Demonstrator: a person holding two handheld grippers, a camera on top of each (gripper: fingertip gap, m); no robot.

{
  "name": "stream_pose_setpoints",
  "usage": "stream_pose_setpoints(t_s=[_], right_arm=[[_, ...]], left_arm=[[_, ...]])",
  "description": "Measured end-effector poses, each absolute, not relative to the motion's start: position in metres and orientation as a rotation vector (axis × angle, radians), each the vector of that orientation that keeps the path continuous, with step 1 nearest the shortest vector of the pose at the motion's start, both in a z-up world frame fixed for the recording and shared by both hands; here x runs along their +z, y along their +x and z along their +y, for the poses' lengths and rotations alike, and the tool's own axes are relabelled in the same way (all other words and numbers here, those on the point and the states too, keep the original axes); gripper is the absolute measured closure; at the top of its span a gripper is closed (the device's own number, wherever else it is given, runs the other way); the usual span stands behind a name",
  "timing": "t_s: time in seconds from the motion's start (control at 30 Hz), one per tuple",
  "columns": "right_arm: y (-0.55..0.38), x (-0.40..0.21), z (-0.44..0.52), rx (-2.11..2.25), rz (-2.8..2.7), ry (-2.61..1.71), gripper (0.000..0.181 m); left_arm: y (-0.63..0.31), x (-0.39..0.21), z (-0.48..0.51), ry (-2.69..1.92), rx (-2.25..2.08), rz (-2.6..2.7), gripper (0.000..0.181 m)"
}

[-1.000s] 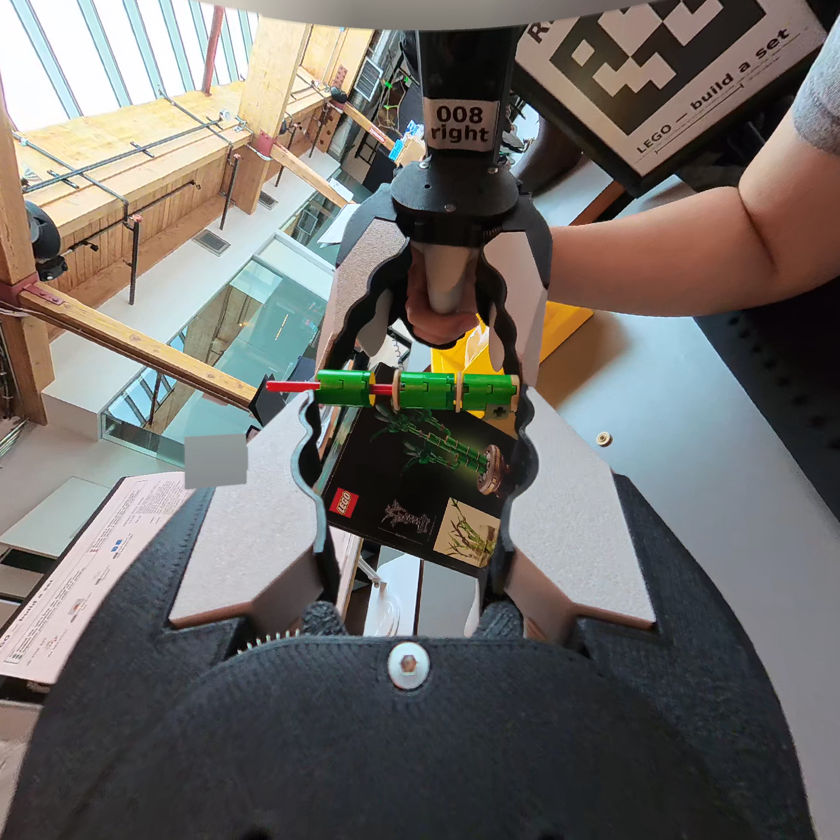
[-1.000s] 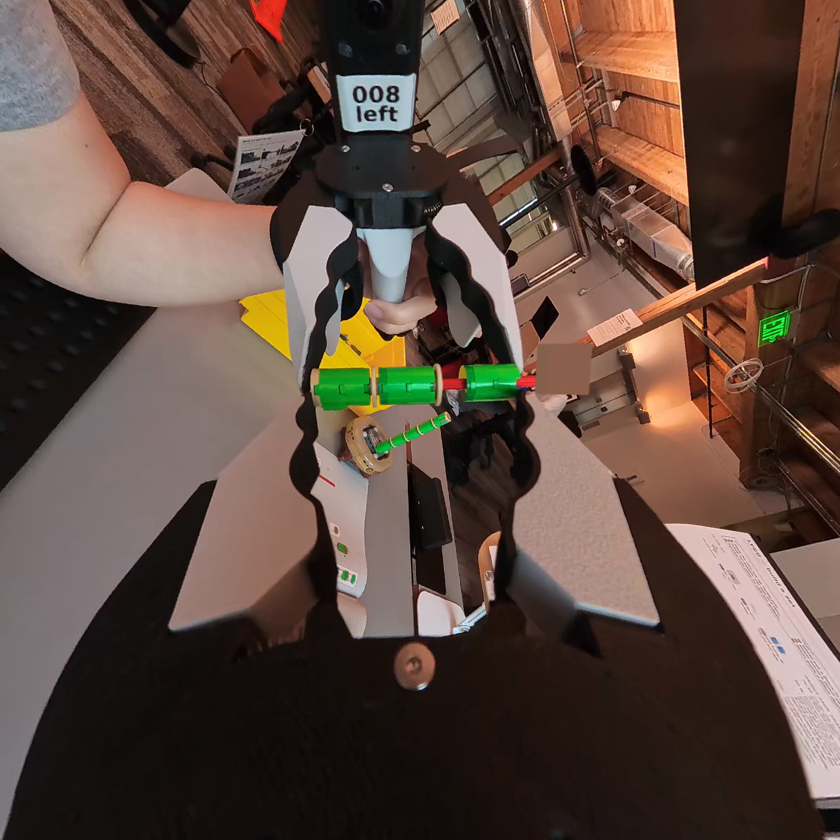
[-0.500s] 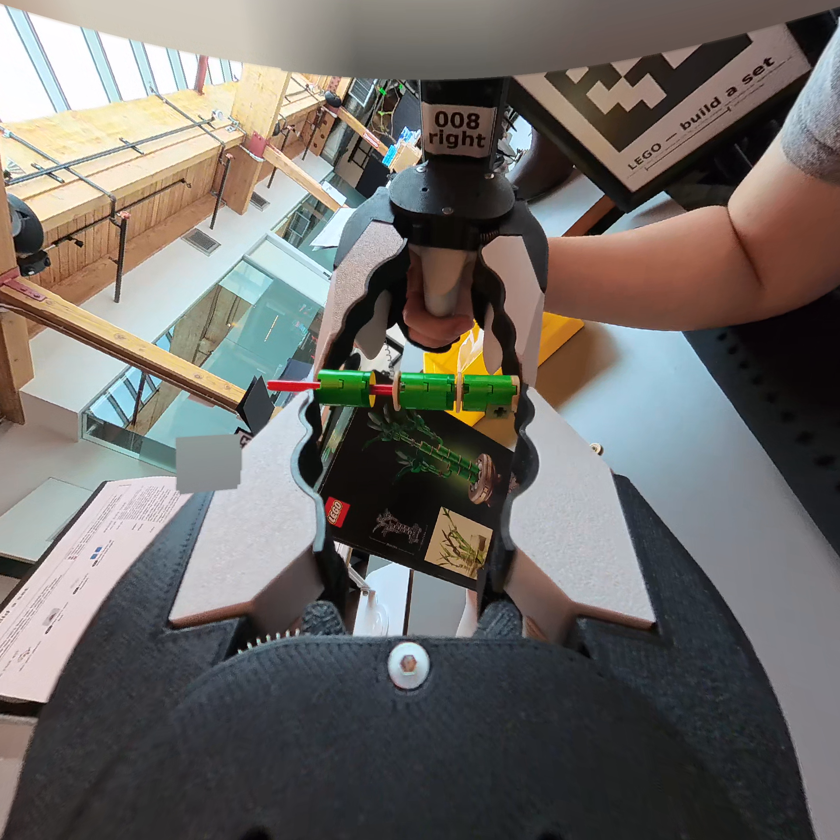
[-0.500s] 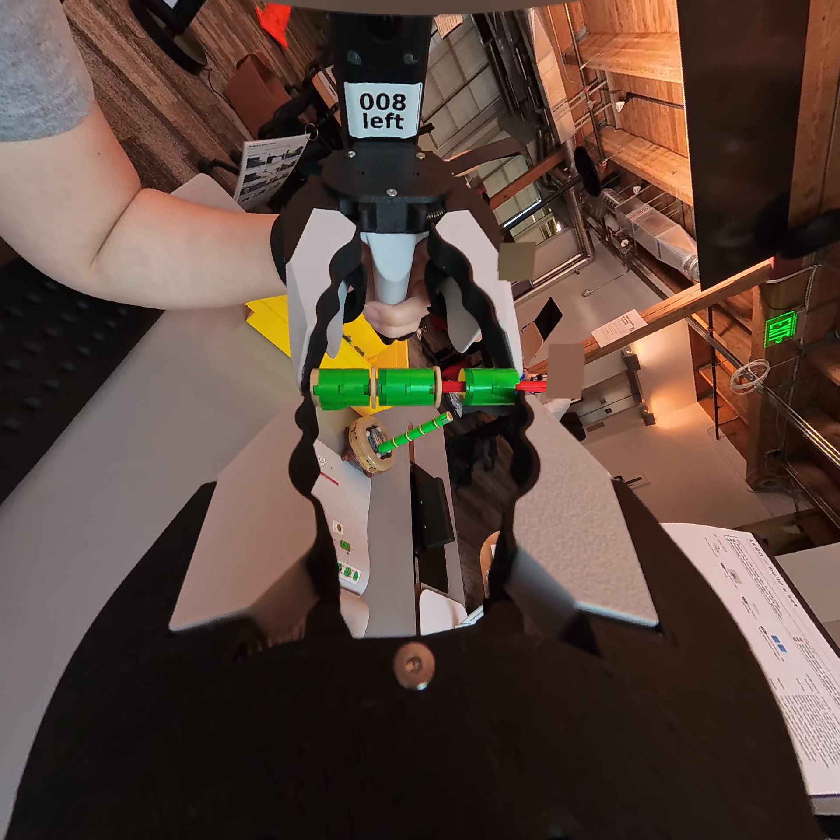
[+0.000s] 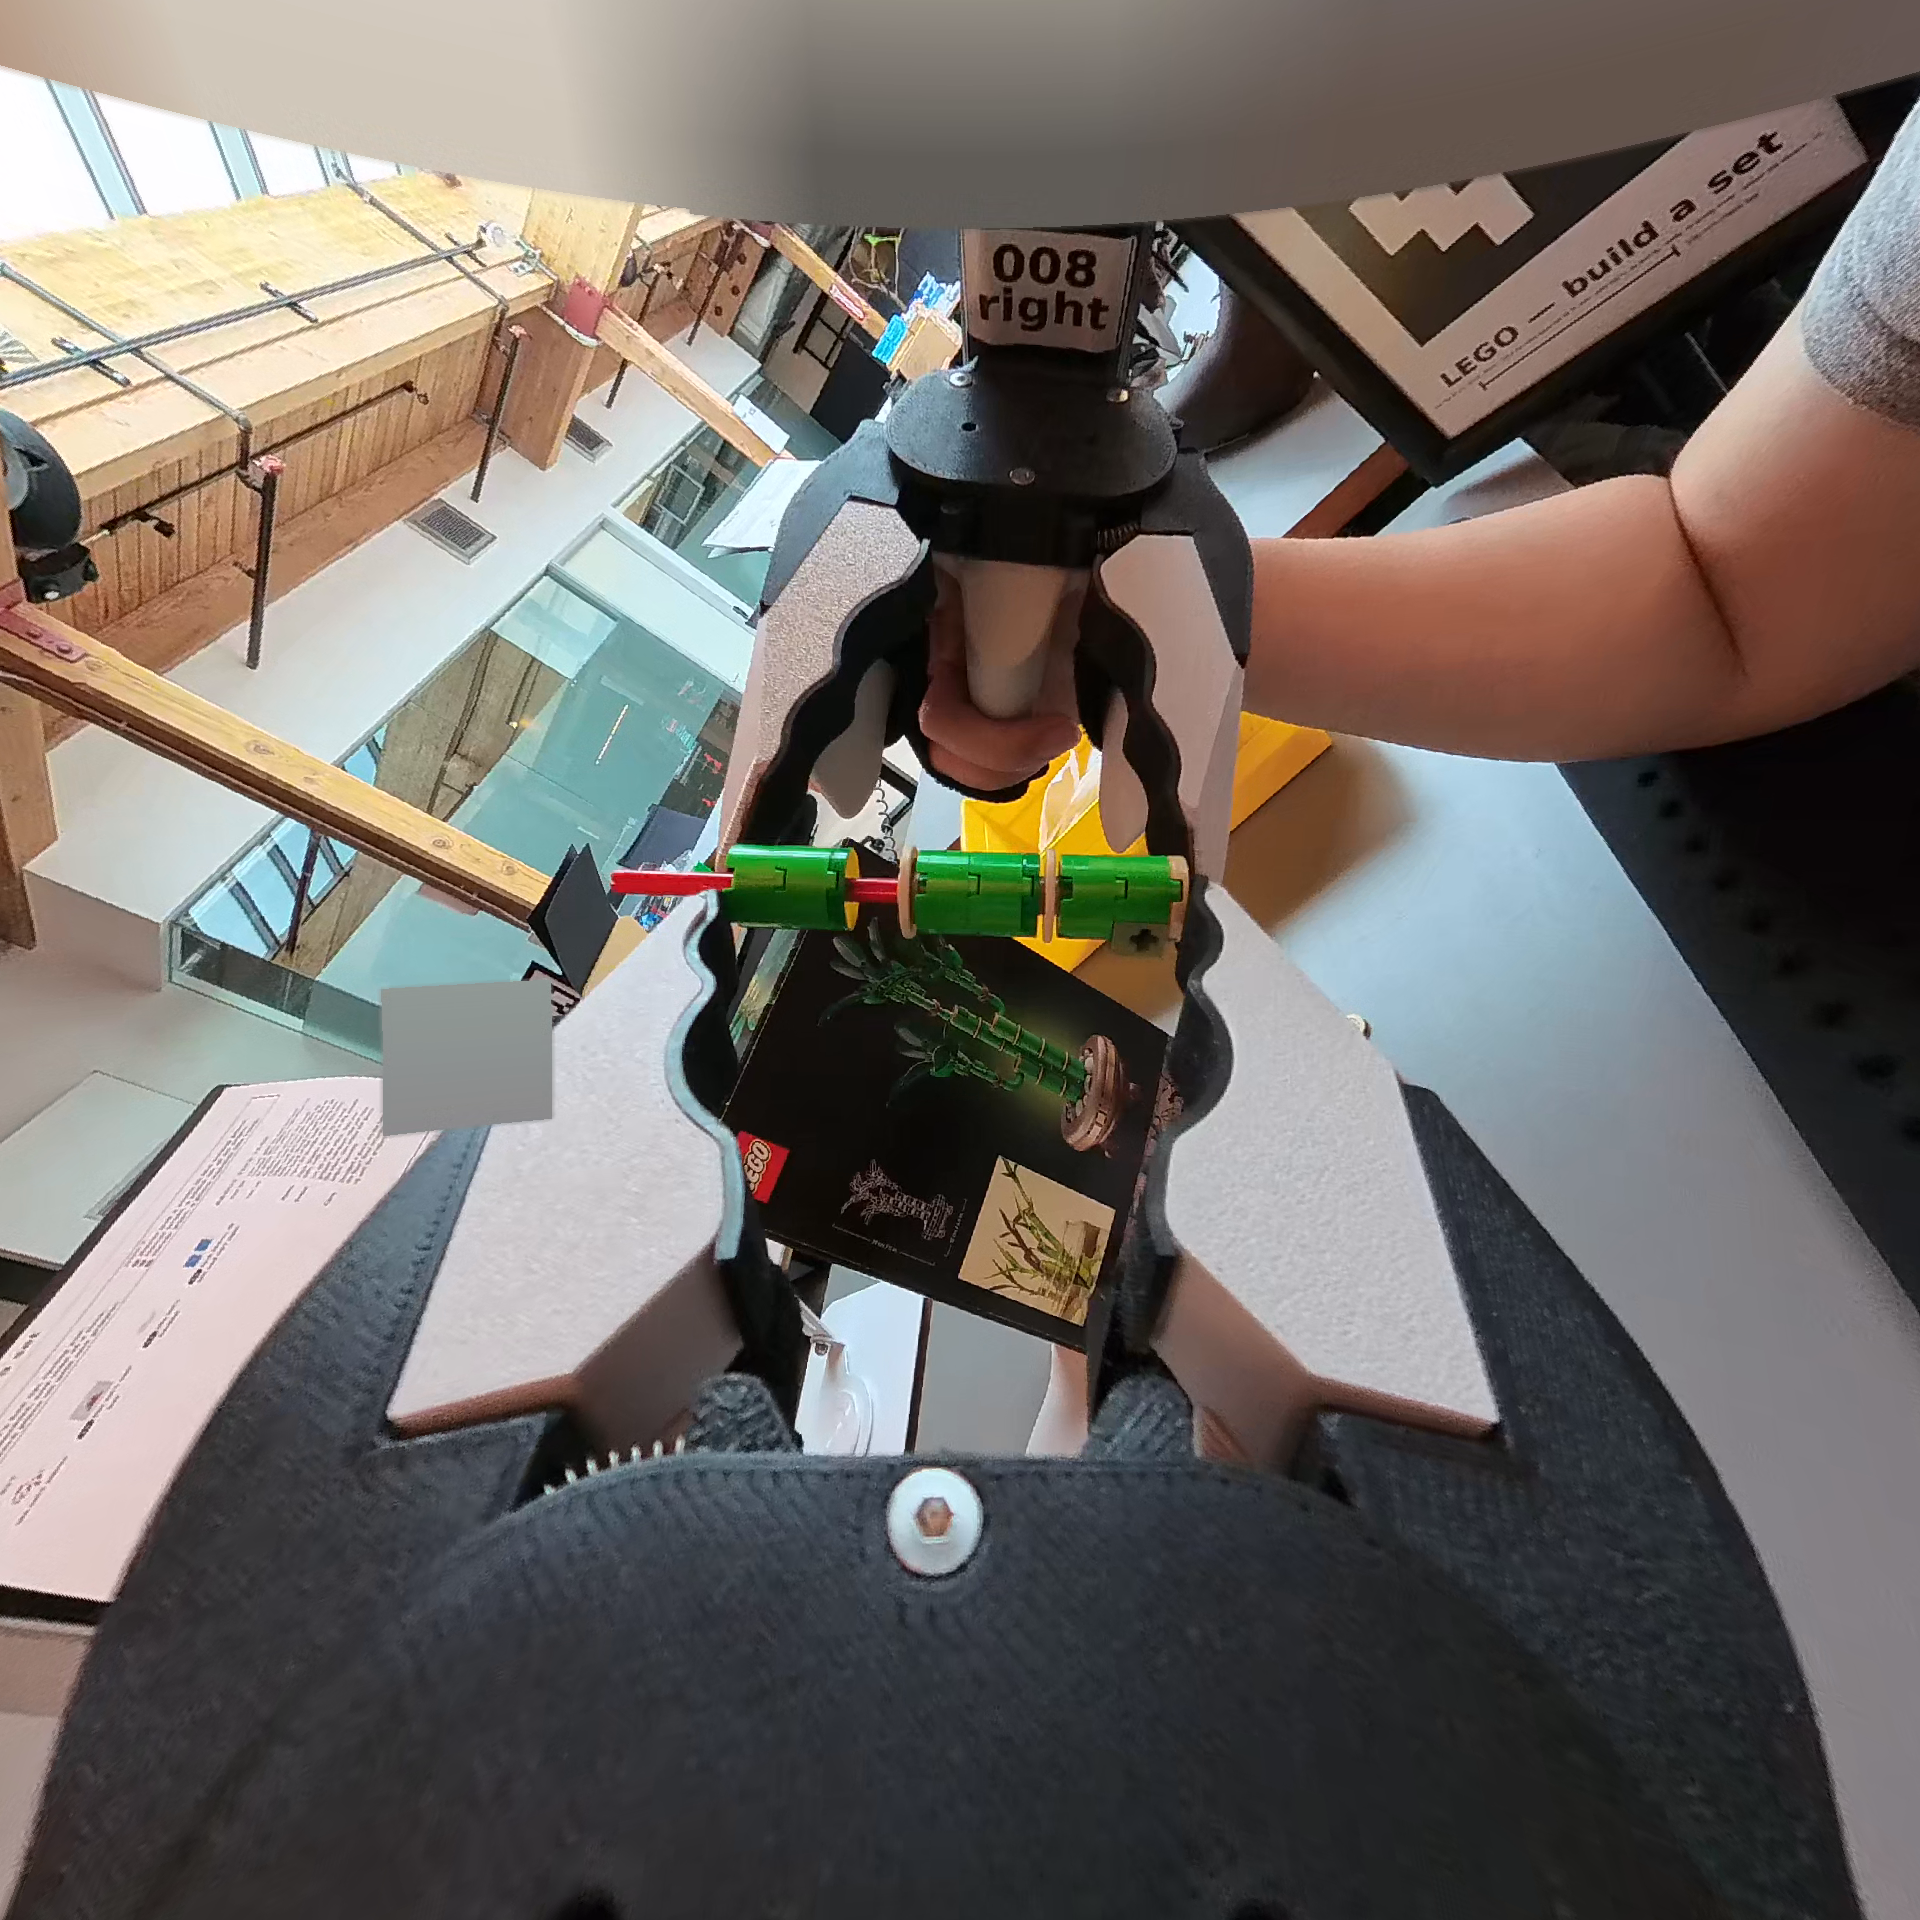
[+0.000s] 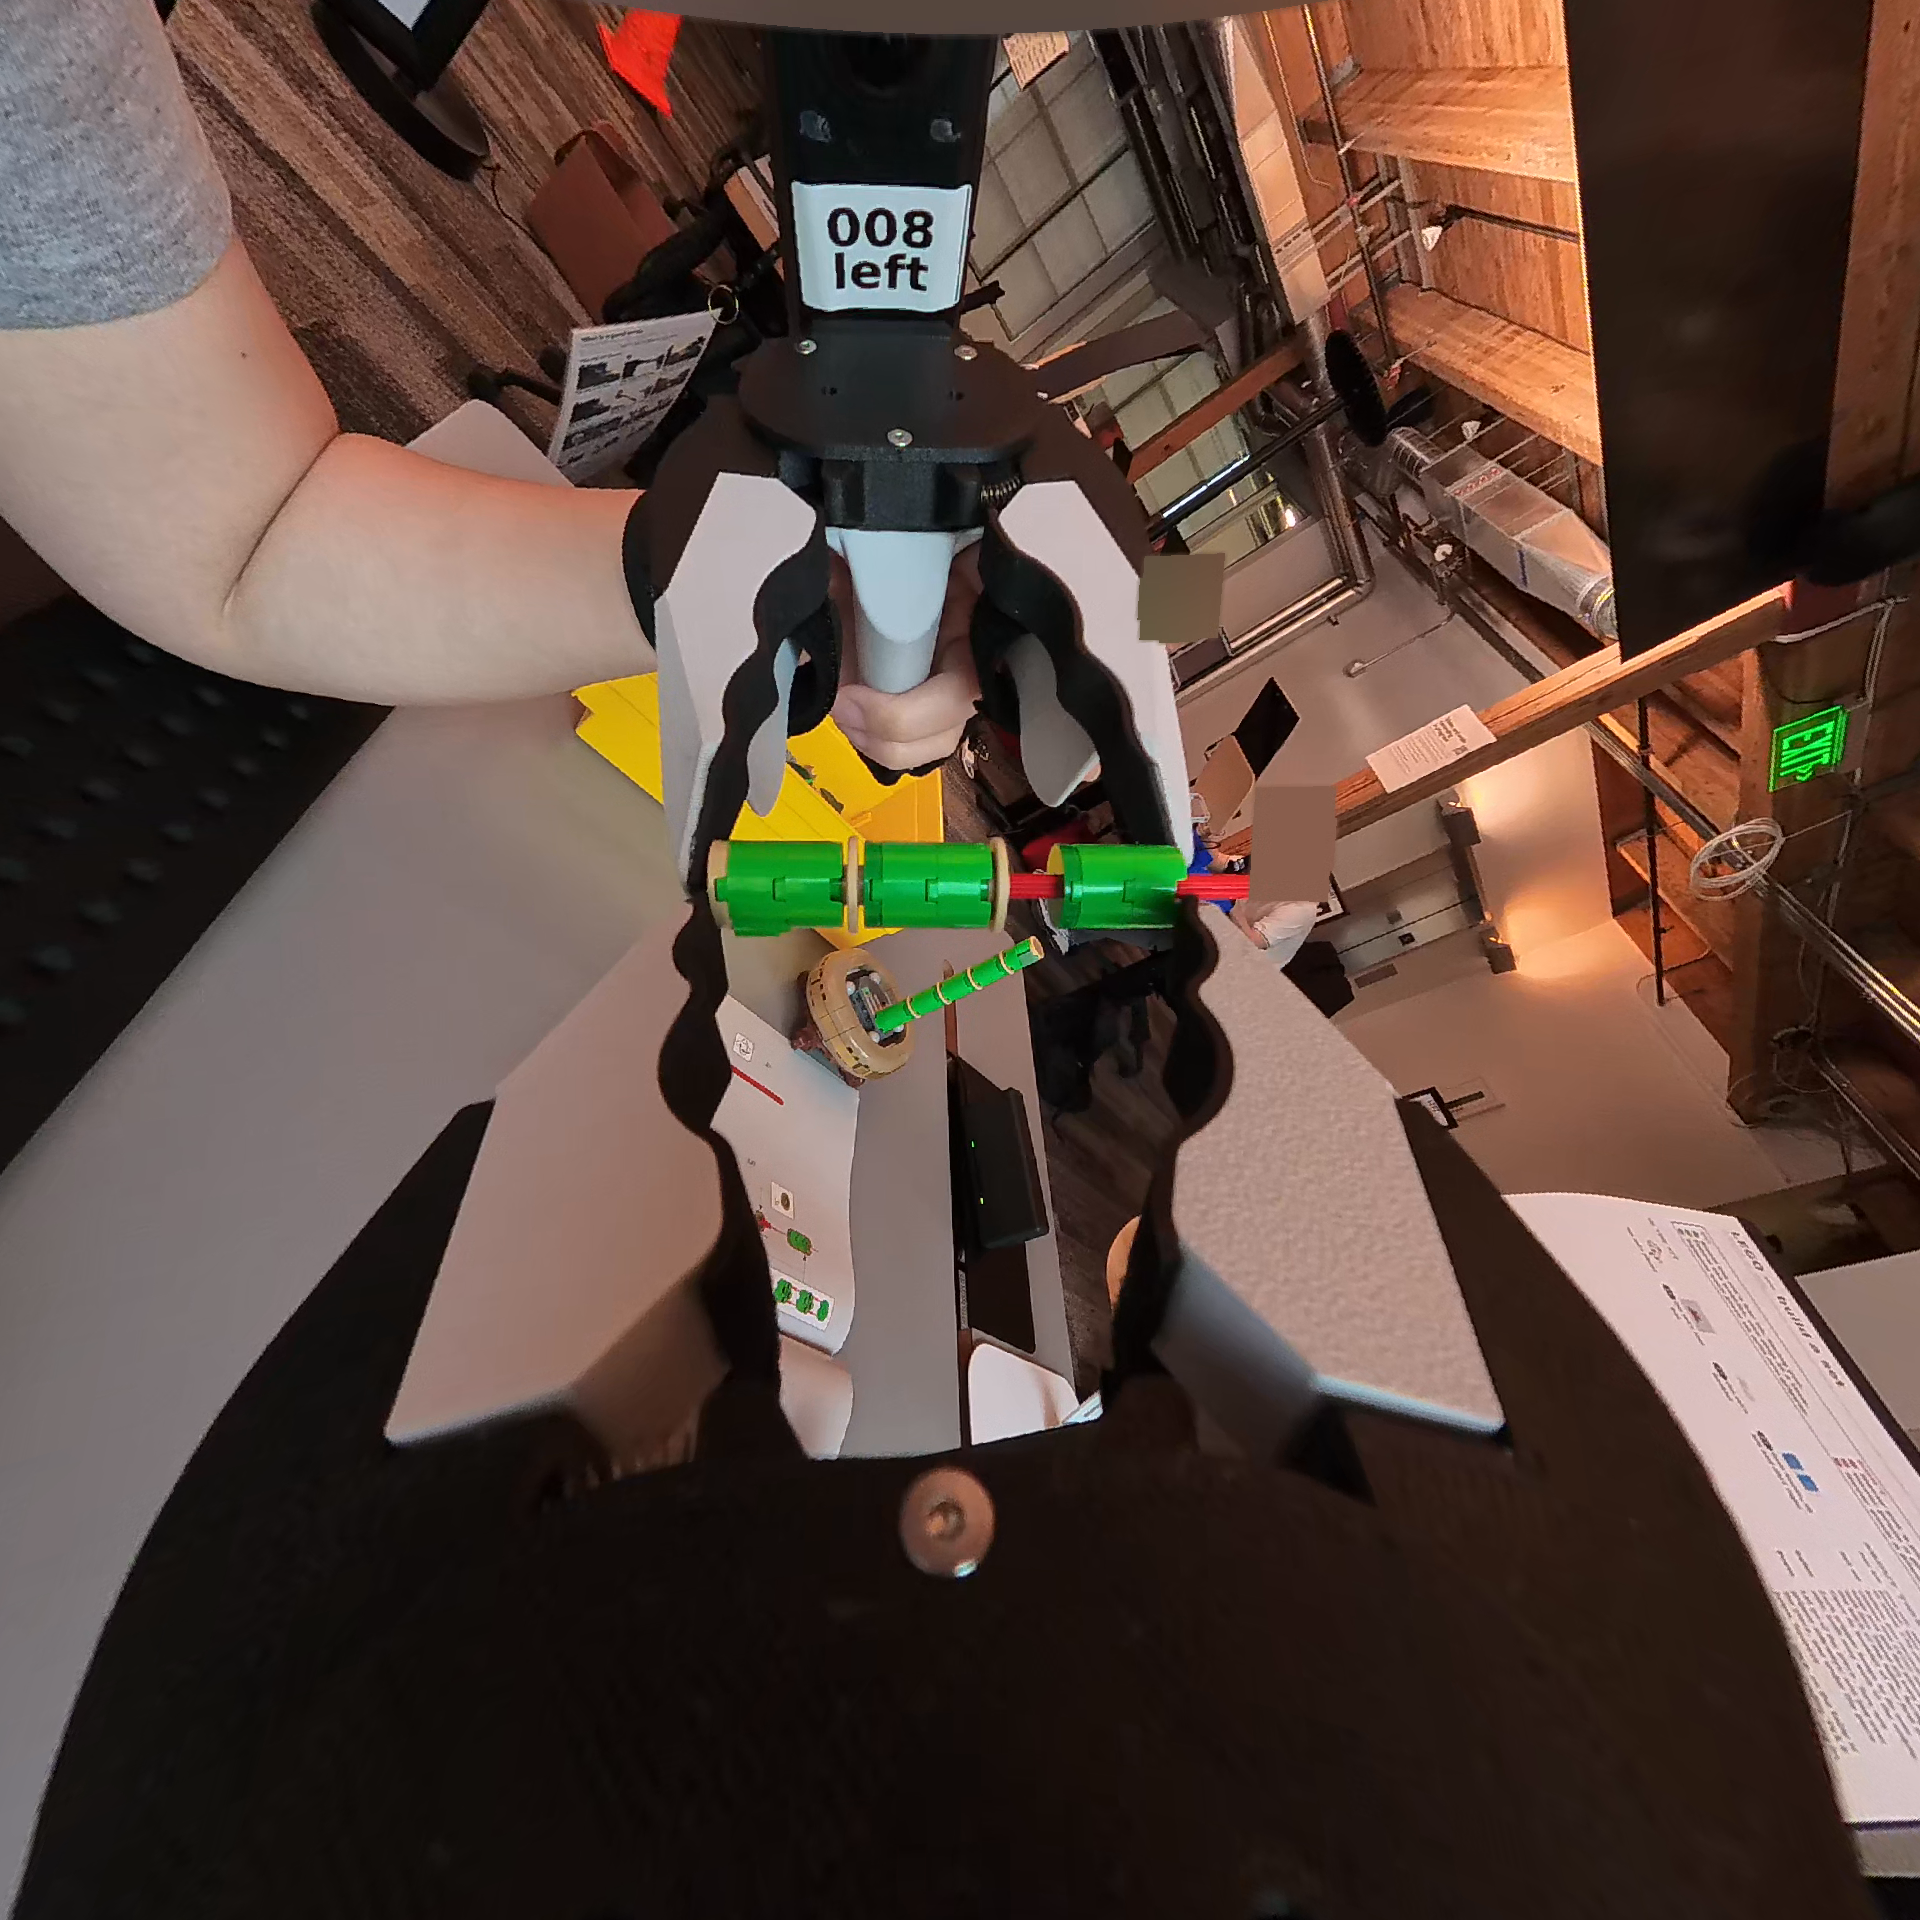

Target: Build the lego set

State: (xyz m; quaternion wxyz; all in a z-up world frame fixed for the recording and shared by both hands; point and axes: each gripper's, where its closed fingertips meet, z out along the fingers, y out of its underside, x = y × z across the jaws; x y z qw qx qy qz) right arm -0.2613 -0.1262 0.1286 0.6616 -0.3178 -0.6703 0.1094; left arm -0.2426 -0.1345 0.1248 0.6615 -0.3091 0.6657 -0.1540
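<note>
Between the two facing pairs of fingers, the green plastic bamboo stalk of three round segments with tan rings on a red axle (image 5: 977, 891) is held in the air over the grey desk (image 5: 1455, 935). The left hand-held gripper (image 5: 951, 904) and the right hand-held gripper (image 6: 945, 904) both seem clenched on the stalk lengthwise, with their tips against its two ends. Compared with one second ago, the stalk is almost the same: the single green segment (image 5: 790, 883) stays apart from the other two, with bare axle between, and this gap became narrower only a little, if at all. Only the background has slid, so both tools moved together. I judge the pressing step is not finished yet. Below the stalk, the left wrist view shows a black cardboard box with a bamboo picture (image 5: 935, 1122). The right wrist view does not show it. It shows instead, below the stalk, a round tan base with a thin green stem (image 6: 857, 1013) and, touching it, a white instruction booklet (image 6: 790, 1143).
</note>
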Motion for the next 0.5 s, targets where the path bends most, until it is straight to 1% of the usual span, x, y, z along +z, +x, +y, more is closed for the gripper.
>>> stream_pose_setpoints(t_s=[0.5], right_arm=[[-0.2598,0.1216,-0.122,0.269,-1.538,-0.727,0.096]], left_arm=[[-0.2397,0.1199,-0.129,-0.726,-0.346,1.501,0.095]])
